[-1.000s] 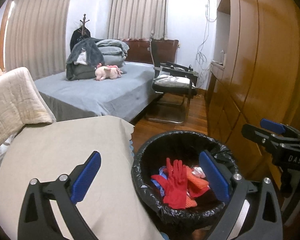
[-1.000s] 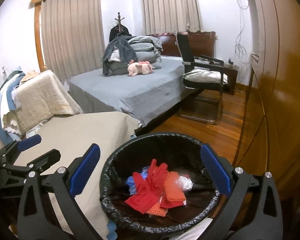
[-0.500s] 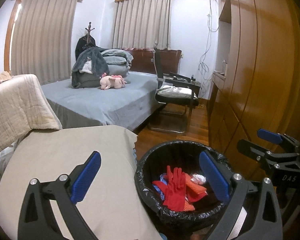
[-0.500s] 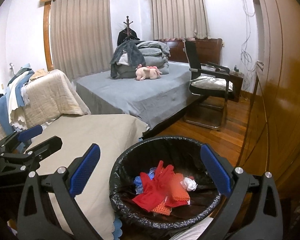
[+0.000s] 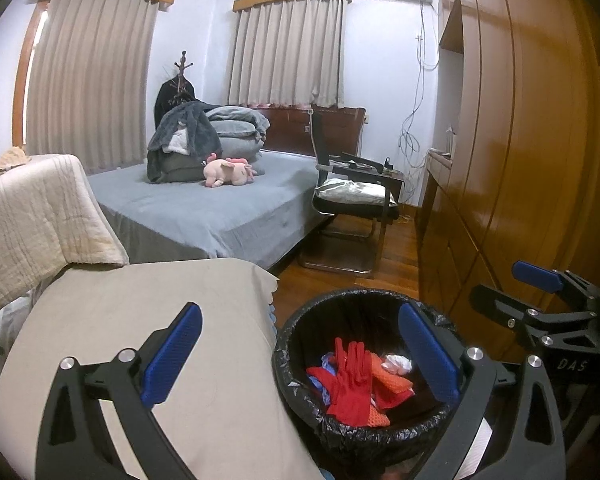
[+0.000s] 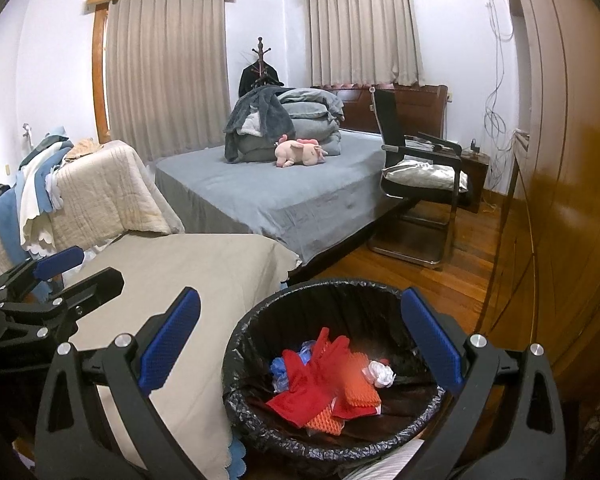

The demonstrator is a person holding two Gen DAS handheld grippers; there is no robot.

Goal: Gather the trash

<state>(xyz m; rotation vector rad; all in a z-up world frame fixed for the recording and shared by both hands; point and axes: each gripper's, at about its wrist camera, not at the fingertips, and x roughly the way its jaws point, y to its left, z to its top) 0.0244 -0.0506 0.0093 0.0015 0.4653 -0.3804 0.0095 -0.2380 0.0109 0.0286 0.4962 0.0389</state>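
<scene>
A black-lined trash bin point(image 5: 296, 336) point(image 6: 236, 392) stands on the wood floor beside a beige-covered table. Inside lie red gloves point(image 5: 352, 384) point(image 6: 308, 376), orange mesh pieces point(image 6: 360, 384), a blue scrap and a crumpled white wad point(image 5: 398, 362) point(image 6: 382, 374). My left gripper point(image 5: 300, 356) is open and empty above the table's edge and the bin. My right gripper point(image 6: 300, 346) is open and empty over the bin. Each gripper shows in the other's view: the right one point(image 5: 540, 292) and the left one point(image 6: 56, 272).
The beige table point(image 5: 140, 320) takes the lower left. Behind it are a cloth-draped stand point(image 5: 40, 216), a grey bed point(image 5: 204, 208) with folded bedding and a pink plush point(image 5: 228, 170), and a black chair point(image 5: 352, 200). A wooden wardrobe point(image 5: 520, 140) lines the right side.
Both grippers have drawn up and back from the bin, so it looks smaller and lower. Both stay open and empty. The bin's contents have not moved.
</scene>
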